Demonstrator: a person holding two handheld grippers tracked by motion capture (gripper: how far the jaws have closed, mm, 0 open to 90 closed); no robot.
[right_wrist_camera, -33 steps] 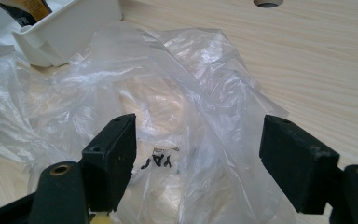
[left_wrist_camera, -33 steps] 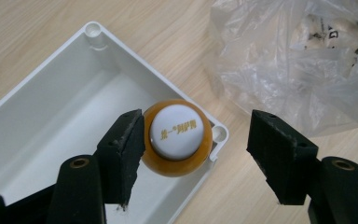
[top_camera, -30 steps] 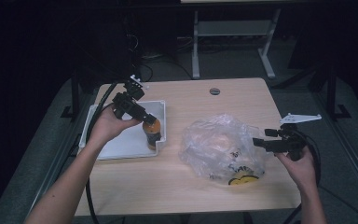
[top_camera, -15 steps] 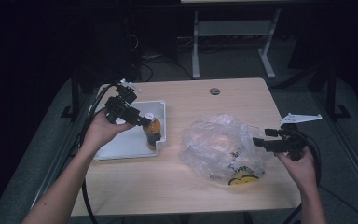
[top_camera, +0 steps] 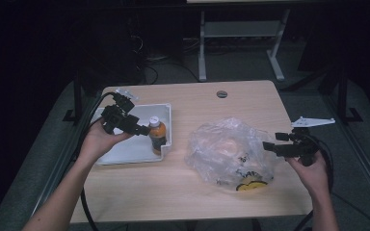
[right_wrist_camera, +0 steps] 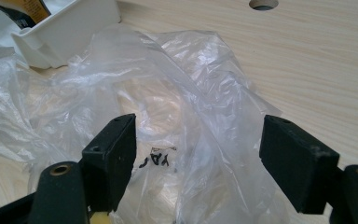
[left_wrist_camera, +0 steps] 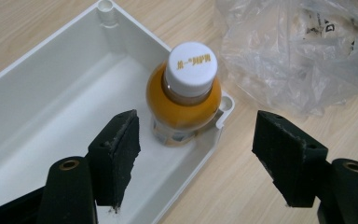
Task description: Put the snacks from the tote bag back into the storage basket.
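Backing away from the juice bottle, the left gripper is now sitting clear of it toward the left edge of the white tray, whereas a second ago its fingers were around the bottle. Those fingers have just been opening and are now standing wide apart, gripping nothing. From the left gripper view, the bottle is standing upright in the tray's corner, white cap on top and orange liquid showing below it; it is lying ahead of the gap between the two black pads, and neither pad is touching it.

Across the tabletop, the right gripper is holding its place at the right edge of the crumpled clear plastic bag, just as it was in the earlier frames. In the right gripper view its fingers are spreading wide, with the bag's wrinkled film bunching up between them. Whether the film is brushing either pad cannot be told, but they are not clamping it. Dark print and a yellow patch are showing through the plastic. The tray's corner is appearing at the upper left of that view, just beyond the bag.
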